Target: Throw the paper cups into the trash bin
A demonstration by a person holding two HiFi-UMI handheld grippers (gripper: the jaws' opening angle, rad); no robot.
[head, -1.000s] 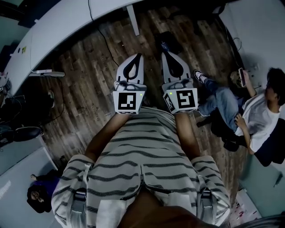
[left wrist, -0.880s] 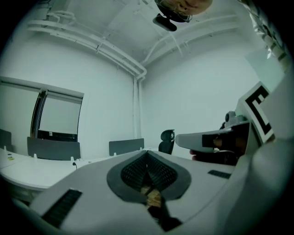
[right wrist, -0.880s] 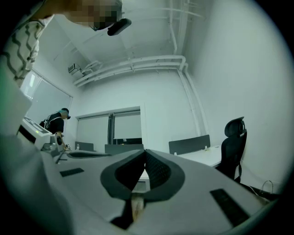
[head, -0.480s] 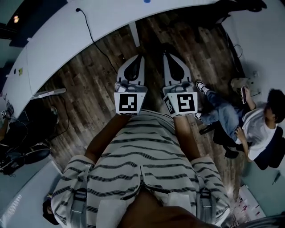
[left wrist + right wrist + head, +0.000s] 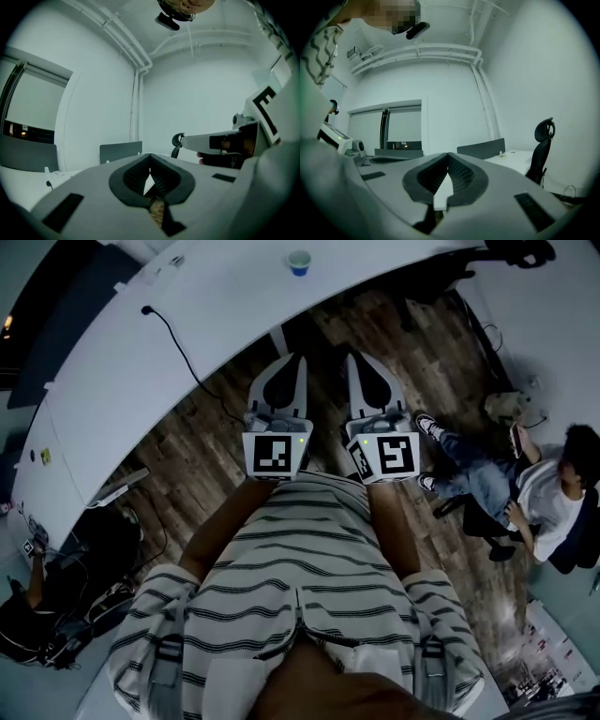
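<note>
A paper cup (image 5: 299, 262) with a blue band stands upright on the curved white table (image 5: 187, 324), far ahead of both grippers. My left gripper (image 5: 296, 359) and right gripper (image 5: 355, 358) are held side by side in front of my striped shirt, over the wooden floor and pointing toward the table. In the left gripper view the jaws (image 5: 150, 158) meet at their tips with nothing between them. The right gripper's jaws (image 5: 448, 156) are likewise shut and empty. No trash bin shows in any view.
A black cable (image 5: 173, 338) runs across the table from a plug. A person (image 5: 553, 493) sits on a chair at the right. A black office chair (image 5: 541, 145) and desks with grey dividers (image 5: 480, 149) stand ahead. Bags and gear (image 5: 56, 624) lie lower left.
The head view has swung up toward the table, so more of its top and the paper cup have come into sight. Both grippers stay shut, side by side.
</note>
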